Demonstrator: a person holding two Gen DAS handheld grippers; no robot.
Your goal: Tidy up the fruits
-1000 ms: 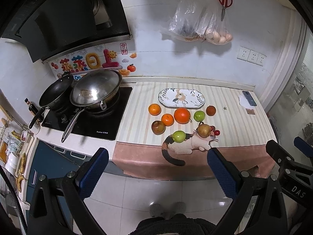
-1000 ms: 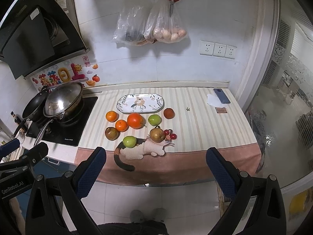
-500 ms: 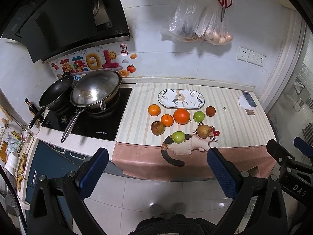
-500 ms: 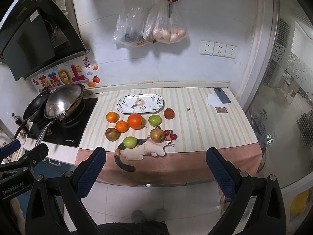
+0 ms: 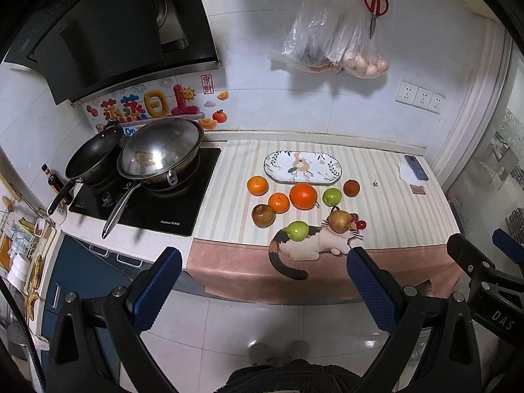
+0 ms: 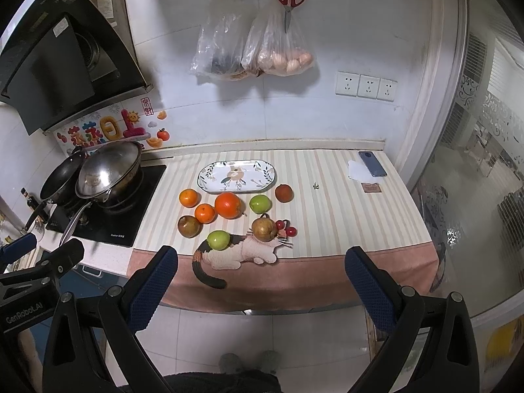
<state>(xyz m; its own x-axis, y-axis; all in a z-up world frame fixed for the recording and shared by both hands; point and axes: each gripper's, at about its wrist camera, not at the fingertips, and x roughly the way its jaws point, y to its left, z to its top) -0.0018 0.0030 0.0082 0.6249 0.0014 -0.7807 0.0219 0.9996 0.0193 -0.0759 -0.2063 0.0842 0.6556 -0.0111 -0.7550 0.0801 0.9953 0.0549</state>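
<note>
Several fruits lie on the striped counter cloth (image 5: 386,196): a large orange (image 5: 303,196), two small oranges (image 5: 257,185) (image 5: 278,202), two green apples (image 5: 332,196) (image 5: 297,230), a brown pear (image 5: 339,221), a brownish apple (image 5: 263,215), a dark red fruit (image 5: 351,188) and small cherries (image 5: 360,224). An empty oval patterned plate (image 5: 302,171) sits behind them. My left gripper (image 5: 263,286) is open and empty, well in front of the counter. My right gripper (image 6: 262,283) is open and empty, also back from the counter edge. The large orange (image 6: 228,205) and plate (image 6: 236,176) show in the right wrist view.
A cat-shaped mat (image 5: 311,245) lies under the front fruits. A hob with a steel wok (image 5: 160,154) and a black pan (image 5: 93,157) is at the left. A phone (image 5: 416,167) lies at the right back. Bags (image 5: 330,49) and scissors (image 5: 375,3) hang on the wall.
Both grippers have drifted slightly toward the counter; nothing on the counter has moved.
</note>
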